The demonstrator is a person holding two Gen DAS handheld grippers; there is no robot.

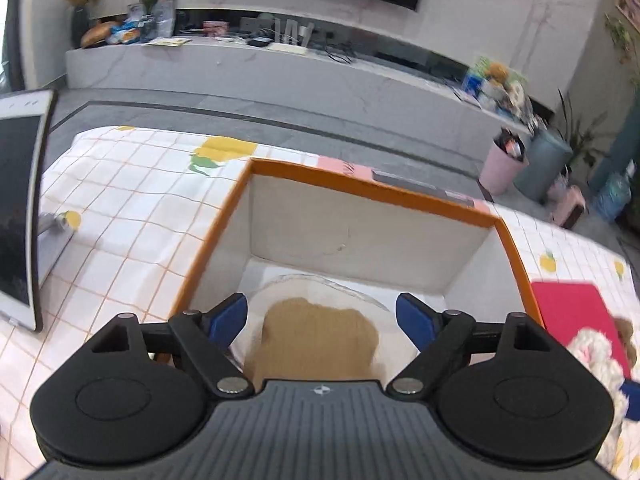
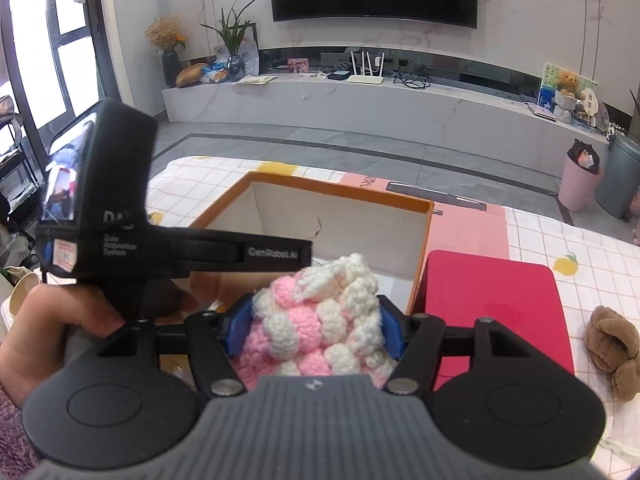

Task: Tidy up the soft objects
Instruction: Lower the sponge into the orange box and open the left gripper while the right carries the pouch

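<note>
We are working over the orange-rimmed box (image 1: 372, 196), which is sitting open on the checked tablecloth (image 1: 132, 208), and we are using it as the collecting place for the soft things. Our left gripper (image 1: 321, 320) is hanging above the box's inside with its blue pads (image 1: 226, 318) spread wide and touching nothing; the brown-and-white soft piece (image 1: 320, 340) is lying below them on the box floor, so we are judging that item as already delivered and the jaws as parted to let it lie free. Our right gripper (image 2: 312, 330) is clamping its pads against both sides of the pink and white crocheted piece (image 2: 316, 320), squeezing the yarn enough to carry it, and is holding it at the near edge of the box, pointed toward the opening, presumably so it can go in beside the first piece. In the right wrist view the left tool's body is crossing in front of the box, with the person's hand (image 2: 44, 332) wrapped around its handle, so the two tools are crowding the same opening. A brown plush bear (image 2: 614, 350) is lying on the cloth just right of the red pad (image 2: 500, 304), outside the box, and we are reckoning it is left to gather.
</note>
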